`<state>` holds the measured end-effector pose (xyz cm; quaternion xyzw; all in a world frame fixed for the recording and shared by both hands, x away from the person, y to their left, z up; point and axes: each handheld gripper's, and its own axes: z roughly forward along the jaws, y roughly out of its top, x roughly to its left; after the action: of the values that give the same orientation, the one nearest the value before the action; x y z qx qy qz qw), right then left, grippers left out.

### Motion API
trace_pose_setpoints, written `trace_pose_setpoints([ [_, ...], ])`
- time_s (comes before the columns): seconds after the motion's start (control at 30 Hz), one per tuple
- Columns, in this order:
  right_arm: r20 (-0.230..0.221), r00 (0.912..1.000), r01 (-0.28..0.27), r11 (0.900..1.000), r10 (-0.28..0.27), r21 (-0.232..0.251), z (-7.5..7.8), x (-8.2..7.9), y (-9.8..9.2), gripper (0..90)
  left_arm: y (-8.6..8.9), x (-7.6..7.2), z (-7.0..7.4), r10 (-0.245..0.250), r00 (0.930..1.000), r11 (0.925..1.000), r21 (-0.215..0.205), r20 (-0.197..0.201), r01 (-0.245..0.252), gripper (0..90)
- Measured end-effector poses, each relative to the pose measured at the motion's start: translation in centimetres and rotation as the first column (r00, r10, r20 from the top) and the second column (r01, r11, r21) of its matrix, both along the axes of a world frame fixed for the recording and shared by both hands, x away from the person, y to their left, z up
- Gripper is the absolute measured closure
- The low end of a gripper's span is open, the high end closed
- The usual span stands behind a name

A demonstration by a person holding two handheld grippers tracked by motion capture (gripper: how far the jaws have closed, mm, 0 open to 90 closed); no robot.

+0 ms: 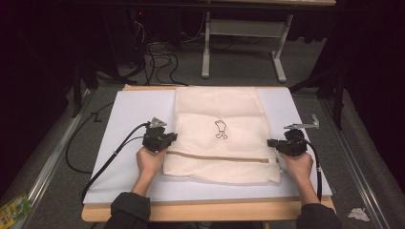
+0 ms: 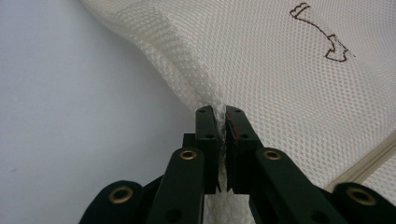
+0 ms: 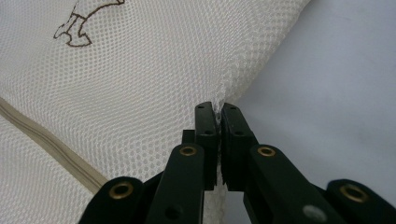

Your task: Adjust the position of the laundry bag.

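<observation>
A person seated at a table holds a cream mesh laundry bag (image 1: 219, 136) by its two side edges, one hand-held gripper on each. The bag lies flat on a white board (image 1: 133, 109) that covers the wooden tabletop (image 1: 205, 211), its zipper (image 1: 215, 157) running across the near part and a small dark outline drawing (image 1: 220, 129) printed near its middle. The left gripper (image 1: 171, 138) has its jaws clamped on the bag's left edge; in the left gripper view (image 2: 221, 122) a pinch of mesh is squeezed between the two black jaws, with the netting (image 2: 280, 70) rising in a soft fold beyond them. The right gripper (image 1: 270, 142) is closed on the opposite edge, and in the right gripper view (image 3: 218, 119) a thin sliver of mesh (image 3: 140, 84) shows between the jaws, though how much fabric they have caught is hard to judge there. The near portion of the bag seems to be folded over at the zipper. Cables (image 1: 157, 62) lie on the dark floor beyond the table.
</observation>
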<state>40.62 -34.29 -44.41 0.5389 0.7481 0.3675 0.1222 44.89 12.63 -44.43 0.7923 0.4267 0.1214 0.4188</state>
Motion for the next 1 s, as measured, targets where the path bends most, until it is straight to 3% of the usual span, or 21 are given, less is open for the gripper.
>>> trace_pose_setpoints([
  [0.47, 0.010, 0.9988, -0.047, 0.999, 0.047, 0.021, -0.2, 0.2, 2.5, 88.1, 2.9, -0.6, -0.3, 0.049, 0.9987, 0.9987, -0.014, 0.012, -0.049, 85.2],
  [1.0, 0.019, 0.9956, -0.093, 0.995, 0.092, 0.025, -0.4, 0.3, 5.1, 88.1, 4.8, -1.4, -0.9, 0.085, 0.9962, 0.9957, 0.035, 0.017, -0.086, 84.3],
])
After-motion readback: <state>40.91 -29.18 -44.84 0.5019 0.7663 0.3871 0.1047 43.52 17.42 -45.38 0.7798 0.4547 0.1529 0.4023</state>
